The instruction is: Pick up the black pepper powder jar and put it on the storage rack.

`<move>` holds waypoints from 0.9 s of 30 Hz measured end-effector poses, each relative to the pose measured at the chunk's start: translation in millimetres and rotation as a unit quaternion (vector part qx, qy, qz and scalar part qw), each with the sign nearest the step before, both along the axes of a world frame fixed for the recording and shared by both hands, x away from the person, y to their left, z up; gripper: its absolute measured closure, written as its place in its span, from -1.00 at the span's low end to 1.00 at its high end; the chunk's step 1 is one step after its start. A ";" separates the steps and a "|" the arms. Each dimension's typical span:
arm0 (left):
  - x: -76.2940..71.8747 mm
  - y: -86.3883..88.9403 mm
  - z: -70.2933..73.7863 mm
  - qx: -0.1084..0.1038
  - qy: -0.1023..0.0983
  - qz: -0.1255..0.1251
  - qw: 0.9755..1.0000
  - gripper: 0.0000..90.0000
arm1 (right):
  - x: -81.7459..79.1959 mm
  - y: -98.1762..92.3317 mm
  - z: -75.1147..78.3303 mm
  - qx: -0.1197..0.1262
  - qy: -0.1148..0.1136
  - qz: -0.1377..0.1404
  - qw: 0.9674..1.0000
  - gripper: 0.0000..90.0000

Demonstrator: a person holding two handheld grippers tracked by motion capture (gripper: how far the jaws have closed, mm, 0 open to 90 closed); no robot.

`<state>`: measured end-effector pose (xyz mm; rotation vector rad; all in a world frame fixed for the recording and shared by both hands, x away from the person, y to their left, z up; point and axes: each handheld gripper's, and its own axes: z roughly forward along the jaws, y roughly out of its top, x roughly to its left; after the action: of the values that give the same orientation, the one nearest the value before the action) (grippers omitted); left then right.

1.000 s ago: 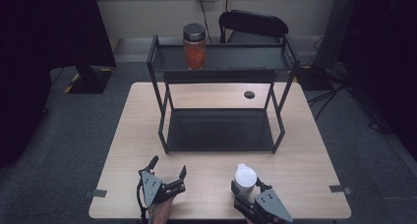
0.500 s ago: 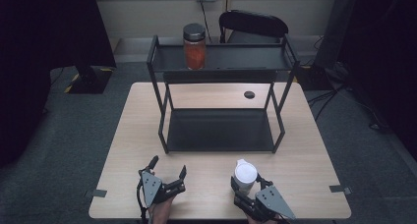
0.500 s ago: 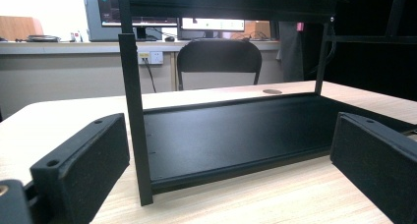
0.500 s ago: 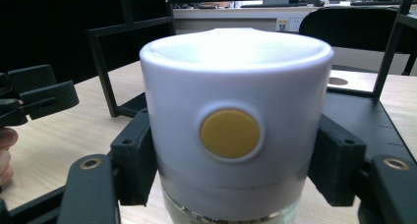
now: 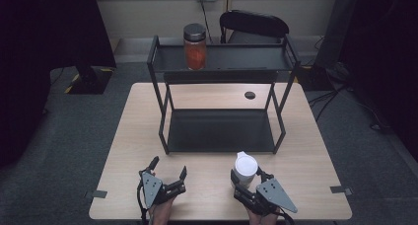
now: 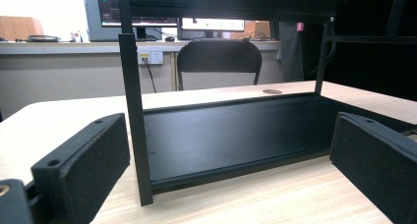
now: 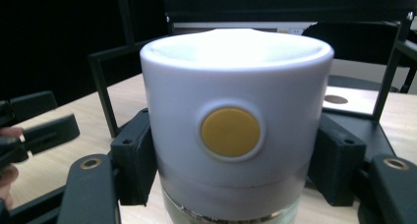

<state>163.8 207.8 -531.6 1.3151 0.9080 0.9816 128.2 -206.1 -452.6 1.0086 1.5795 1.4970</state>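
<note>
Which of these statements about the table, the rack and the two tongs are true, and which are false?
1. The right tongs are shut on the white-capped container. True.
2. The left tongs hold a jar. False: their jaws stand open with nothing between them.
3. The orange jar stands on the top shelf of the black rack. True.
4. The rack's bottom shelf carries a cup. False: it is bare.

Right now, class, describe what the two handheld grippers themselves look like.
Both are black. The left gripper has two rectangular felt-like pads with screw holes and a thin trailing cable. The right gripper carries a grey three-cornered plate dotted with small holes.
</note>
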 end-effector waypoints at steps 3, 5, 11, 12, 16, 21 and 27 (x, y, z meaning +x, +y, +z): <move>0.0 0.1 0.0 0.000 0.000 0.000 1.000 -0.98 | 2.3 -0.2 5.7 -0.001 -0.007 0.001 1.000 -0.32; 0.0 0.0 0.0 0.000 0.000 0.000 1.000 -0.98 | 3.8 -0.8 9.7 0.001 -0.012 0.002 1.000 -0.32; 0.0 0.1 0.0 0.000 0.000 0.000 1.000 -0.98 | 9.3 -1.7 23.3 0.001 -0.027 0.006 1.000 -0.32; 0.0 0.0 0.0 0.000 0.000 0.000 1.000 -0.98 | 10.4 -1.8 25.7 0.002 -0.029 0.007 1.000 -0.32; 0.0 0.0 0.1 0.000 0.000 0.000 1.000 -0.98 | 14.6 -2.4 34.5 0.004 -0.036 0.007 0.999 -0.32; 0.0 0.0 0.0 0.000 0.000 0.000 1.000 -0.98 | 18.8 -2.7 46.6 0.005 -0.044 0.006 0.999 -0.32; 0.0 0.0 0.0 0.000 0.000 0.000 1.000 -0.98 | 25.3 -3.0 61.6 -0.002 -0.056 0.010 0.998 -0.32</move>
<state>163.8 207.9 -531.6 1.3155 0.9080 0.9816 153.5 -209.1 -391.0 0.8939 1.5177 1.5371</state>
